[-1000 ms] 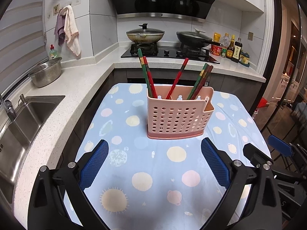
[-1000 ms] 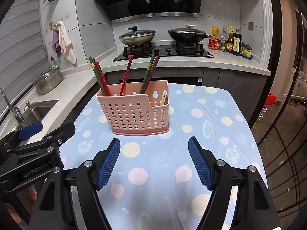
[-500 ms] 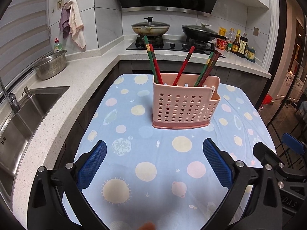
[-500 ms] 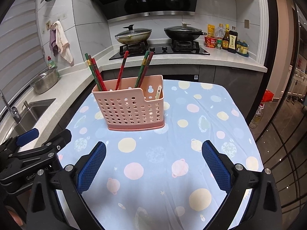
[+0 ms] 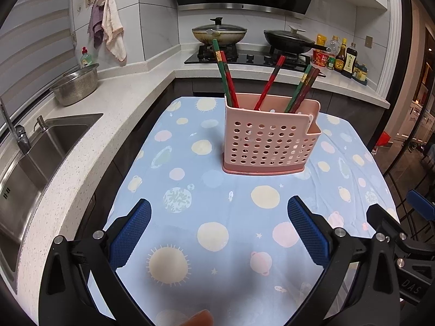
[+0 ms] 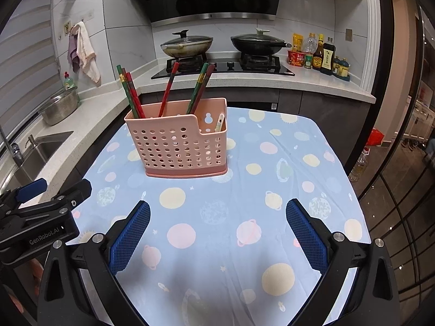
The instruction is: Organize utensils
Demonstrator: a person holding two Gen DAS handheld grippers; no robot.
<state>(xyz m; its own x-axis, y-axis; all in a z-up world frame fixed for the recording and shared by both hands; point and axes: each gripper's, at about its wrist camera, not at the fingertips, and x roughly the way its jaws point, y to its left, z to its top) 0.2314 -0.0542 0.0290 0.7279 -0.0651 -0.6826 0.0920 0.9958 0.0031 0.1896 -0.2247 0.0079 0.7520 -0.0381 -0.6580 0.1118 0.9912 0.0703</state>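
Note:
A pink perforated utensil holder point(image 5: 267, 141) point(image 6: 179, 145) stands on the table with the blue planet-print cloth point(image 5: 217, 212) point(image 6: 217, 231). Several red and green chopsticks point(image 5: 227, 77) point(image 6: 130, 92) lean upright in its tall compartment. A pale spoon handle point(image 6: 219, 122) pokes out of the low side compartment. My left gripper point(image 5: 218, 214) hovers open above the cloth in front of the holder, nothing between its blue pads. My right gripper point(image 6: 217, 216) is also wide open and empty, short of the holder. The left gripper's body point(image 6: 43, 214) shows at the right wrist view's left edge.
A white counter with a sink point(image 5: 40, 146) and a steel colander point(image 5: 76, 84) runs along the left. Behind the table are a hob with two lidded pans point(image 5: 220, 31) point(image 5: 288, 38) and sauce bottles point(image 5: 342, 59). The floor drops away on the right.
The right gripper's jaws have spread wider. Both views have drawn back slightly from the holder, and the holder and chopsticks stay put.

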